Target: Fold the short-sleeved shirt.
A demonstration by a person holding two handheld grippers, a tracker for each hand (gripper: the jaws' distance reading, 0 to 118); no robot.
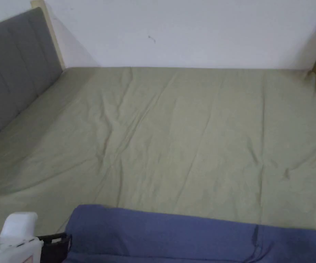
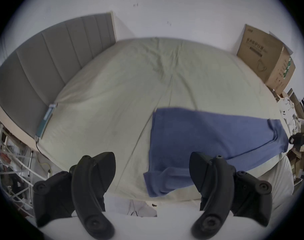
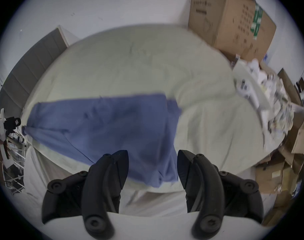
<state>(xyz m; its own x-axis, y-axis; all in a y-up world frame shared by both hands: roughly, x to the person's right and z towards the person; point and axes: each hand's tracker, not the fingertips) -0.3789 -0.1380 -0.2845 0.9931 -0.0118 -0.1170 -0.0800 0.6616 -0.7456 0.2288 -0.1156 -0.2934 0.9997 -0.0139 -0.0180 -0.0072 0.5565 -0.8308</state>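
We see a bed (image 1: 194, 130) with a green sheet, a grey headboard (image 1: 13, 75), a white wall (image 1: 188, 30), and a cardboard box (image 2: 265, 60).

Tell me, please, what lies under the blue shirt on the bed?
The blue shirt lies flat on the pale green sheet, near the bed's front edge. Whatever sits beneath the cloth itself is covered, though nothing bulges there.

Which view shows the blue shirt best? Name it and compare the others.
The left gripper view: the blue shirt lies across the green bedsheet almost whole and fairly sharp. The right gripper view shows it as fully but blurred. The head view catches a strip of it at the bottom edge.
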